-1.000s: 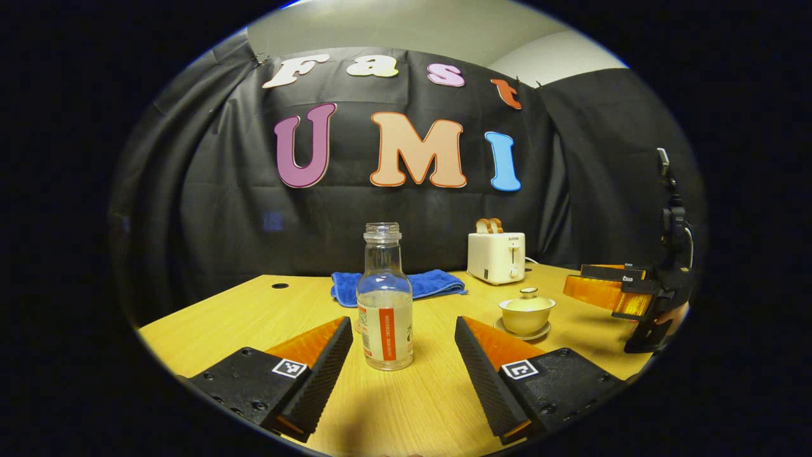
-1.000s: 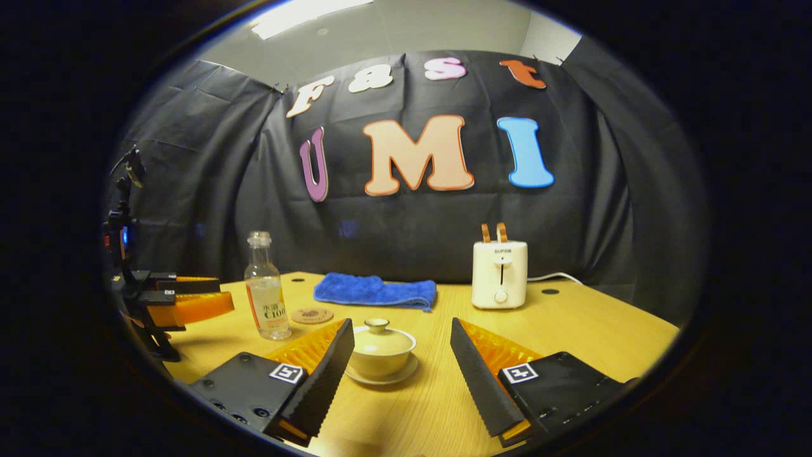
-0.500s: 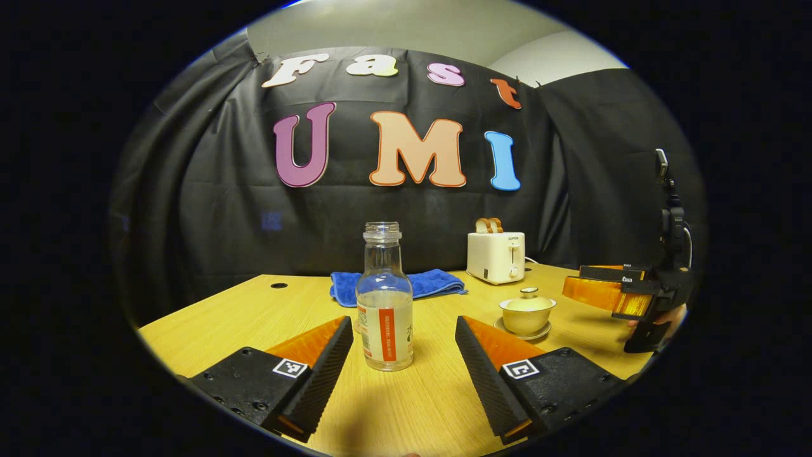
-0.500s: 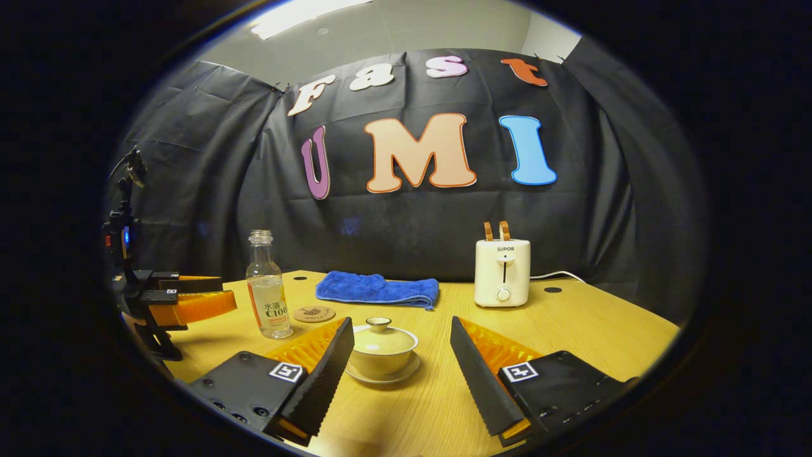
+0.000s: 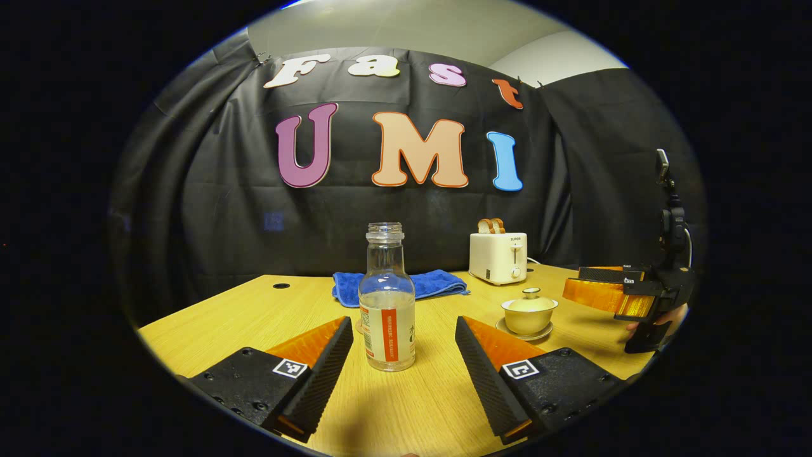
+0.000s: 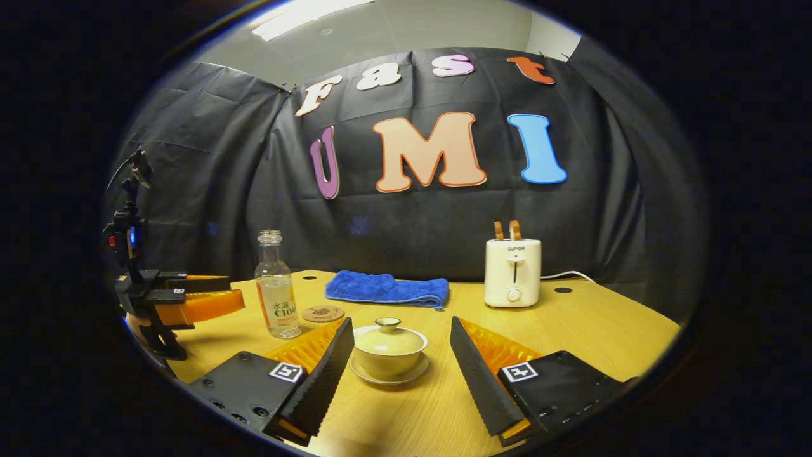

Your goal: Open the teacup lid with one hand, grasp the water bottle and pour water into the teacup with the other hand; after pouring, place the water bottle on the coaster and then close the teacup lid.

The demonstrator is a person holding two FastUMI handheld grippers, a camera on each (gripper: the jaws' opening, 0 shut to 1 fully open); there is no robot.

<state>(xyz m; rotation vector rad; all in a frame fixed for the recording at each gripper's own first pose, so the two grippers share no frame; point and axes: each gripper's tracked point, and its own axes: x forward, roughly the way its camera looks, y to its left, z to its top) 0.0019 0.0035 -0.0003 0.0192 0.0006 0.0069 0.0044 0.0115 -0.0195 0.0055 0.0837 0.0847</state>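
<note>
While both wait above the bench (image 5: 241, 311):
Left tongs (image 5: 403, 355): spread wide, gripping nothing.
Right tongs (image 6: 401, 358): spread wide, gripping nothing.
Bottle (image 5: 387, 298): uncapped, upright between the left fingers, touching neither; water fills roughly its lower half.
Teacup (image 6: 389, 348): on a saucer between the right fingers, lid (image 6: 388, 332) on, contents hidden.
Coaster (image 6: 322, 313): just beside the bottle.
Blue towel (image 6: 386, 289): folded, farther back.
Toaster (image 6: 512, 271): rear, holding two slices.

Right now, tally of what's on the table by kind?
Bottle: 1
Coaster: 1
Lidded teacup: 1
Saucer: 1
Blue towel: 1
Toaster: 1
Total: 6
</note>
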